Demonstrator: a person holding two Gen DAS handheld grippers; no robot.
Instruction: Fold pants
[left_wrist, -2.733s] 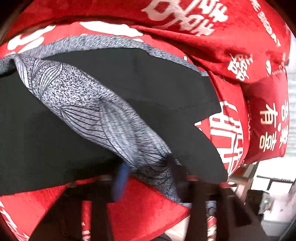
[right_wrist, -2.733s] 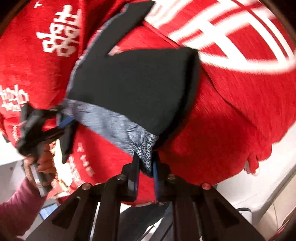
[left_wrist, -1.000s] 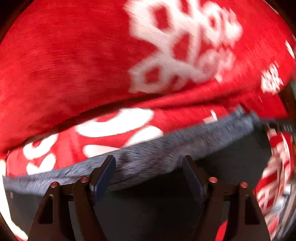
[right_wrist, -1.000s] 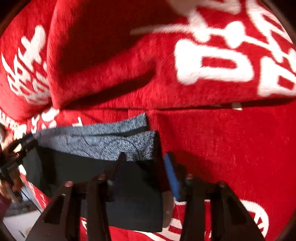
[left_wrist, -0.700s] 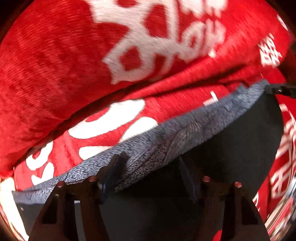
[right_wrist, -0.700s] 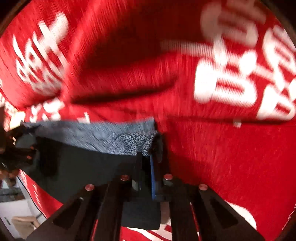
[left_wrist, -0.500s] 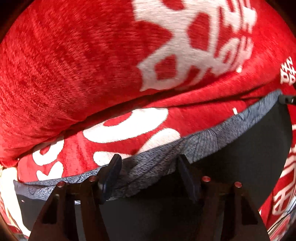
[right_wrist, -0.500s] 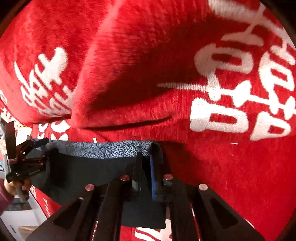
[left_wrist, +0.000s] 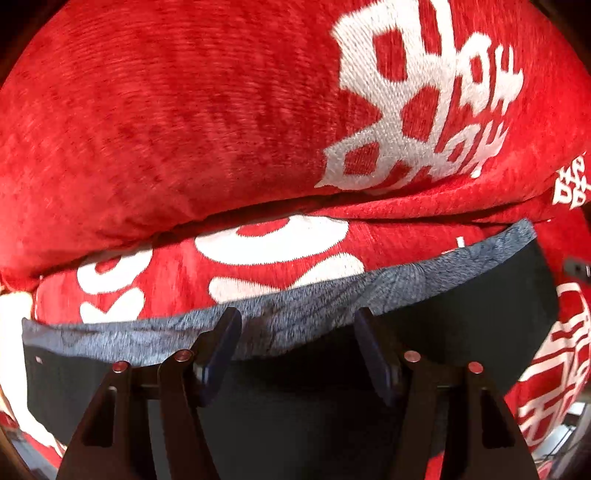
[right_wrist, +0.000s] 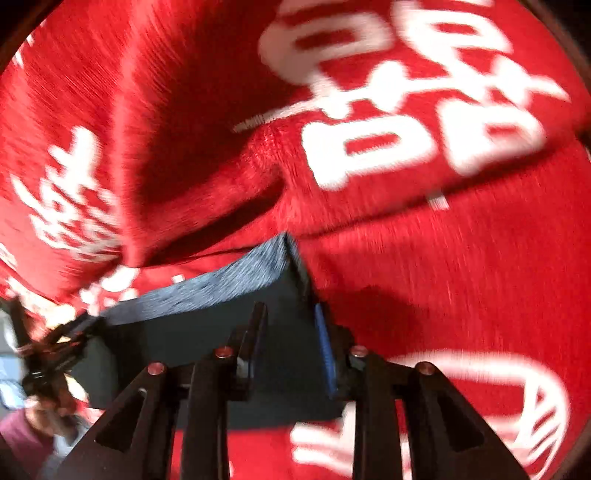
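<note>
Pants (left_wrist: 461, 325), folded flat, black, grey patterned top edge

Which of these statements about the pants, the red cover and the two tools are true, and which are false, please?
1. The pants lie on a red cover with white characters. True.
2. The pants are plain white. False: they are dark with a grey patterned band.
3. The left tool has its jaws apart above the band. True.
4. The right tool is clamped shut on the cover. False: its jaws have just been opening, with the edge of the pants between them.
</note>
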